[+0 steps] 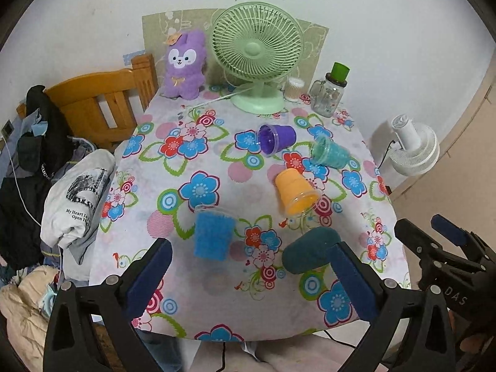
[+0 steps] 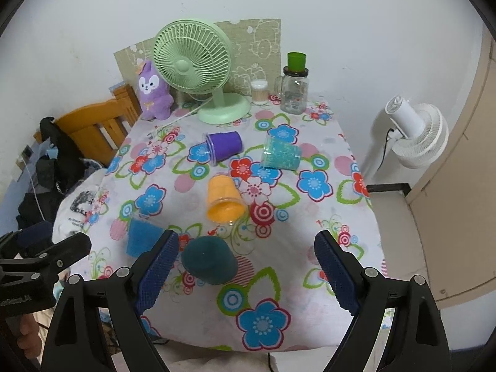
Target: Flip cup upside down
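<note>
- Floral tabletop (image 1: 217,316), green desk fan (image 1: 257,55) at 12 o'clock.
- Left gripper (image 1: 251,279) jaws wide apart, empty.
- Right gripper (image 2: 246,274) jaws wide apart, empty.
- Dark teal cup (image 2: 209,260) on its side, touching neither jaw; orange cup (image 2: 223,198) at its 12 o'clock.

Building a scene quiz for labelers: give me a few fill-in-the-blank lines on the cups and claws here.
1. The orange cup lies on its ____.
2. Both claws, left claw and right claw, are ____.
3. The only cup standing mouth-up is the ____ one.
4. Behind the purple cup stands a green ____.

Missing words: side; open; blue; fan
</note>
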`<state>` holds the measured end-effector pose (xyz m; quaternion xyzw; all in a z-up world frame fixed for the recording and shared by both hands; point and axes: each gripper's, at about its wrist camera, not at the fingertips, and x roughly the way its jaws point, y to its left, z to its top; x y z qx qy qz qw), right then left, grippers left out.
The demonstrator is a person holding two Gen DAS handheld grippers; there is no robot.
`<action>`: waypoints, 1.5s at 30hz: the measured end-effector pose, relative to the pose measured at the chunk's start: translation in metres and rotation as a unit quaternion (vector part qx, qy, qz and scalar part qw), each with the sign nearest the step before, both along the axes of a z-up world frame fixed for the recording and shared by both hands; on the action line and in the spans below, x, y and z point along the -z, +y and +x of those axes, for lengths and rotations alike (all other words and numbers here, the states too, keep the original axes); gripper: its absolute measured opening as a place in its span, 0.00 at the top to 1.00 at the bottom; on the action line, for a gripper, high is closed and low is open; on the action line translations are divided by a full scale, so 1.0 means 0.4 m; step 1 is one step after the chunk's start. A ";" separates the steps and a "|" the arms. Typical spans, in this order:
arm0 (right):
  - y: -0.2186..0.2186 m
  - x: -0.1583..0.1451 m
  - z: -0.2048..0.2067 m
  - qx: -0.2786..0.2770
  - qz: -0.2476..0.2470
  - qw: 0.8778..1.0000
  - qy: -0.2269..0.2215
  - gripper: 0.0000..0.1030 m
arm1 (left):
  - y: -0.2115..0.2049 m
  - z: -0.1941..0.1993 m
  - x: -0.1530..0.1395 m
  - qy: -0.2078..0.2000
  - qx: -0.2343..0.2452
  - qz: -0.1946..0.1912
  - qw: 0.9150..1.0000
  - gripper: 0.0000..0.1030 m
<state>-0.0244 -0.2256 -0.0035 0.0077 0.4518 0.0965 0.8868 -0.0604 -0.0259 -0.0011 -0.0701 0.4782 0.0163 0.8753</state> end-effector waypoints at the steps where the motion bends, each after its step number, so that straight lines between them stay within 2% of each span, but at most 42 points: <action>1: -0.003 -0.001 0.001 0.003 0.002 1.000 0.001 0.12 | -0.002 0.000 0.000 -0.001 0.000 0.001 1.000 0.00; 17: -0.003 -0.025 0.010 0.012 -0.007 1.000 -0.019 0.12 | -0.012 0.029 -0.012 -0.017 0.000 0.003 1.000 0.00; 45: 0.004 -0.028 0.031 0.020 -0.005 1.000 -0.022 0.12 | 0.000 0.048 -0.015 -0.019 0.006 0.013 1.000 0.00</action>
